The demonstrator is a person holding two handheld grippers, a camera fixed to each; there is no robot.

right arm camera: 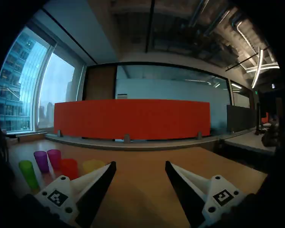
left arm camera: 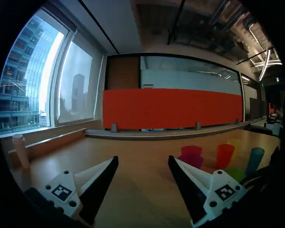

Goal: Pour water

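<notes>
While both the left gripper (left arm camera: 142,157) and right gripper (right arm camera: 140,163) gape empty, coloured cups (left arm camera: 225,155) stand beyond the left one's right finger.

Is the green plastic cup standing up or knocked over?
Standing up. In the right gripper view the translucent green plastic cup stands upright on the wooden table, mouth facing up.

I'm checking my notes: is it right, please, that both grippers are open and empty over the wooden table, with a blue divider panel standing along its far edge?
Not quite: the divider panel is orange-red, not blue, as the right gripper view shows. The rest stands.
</notes>
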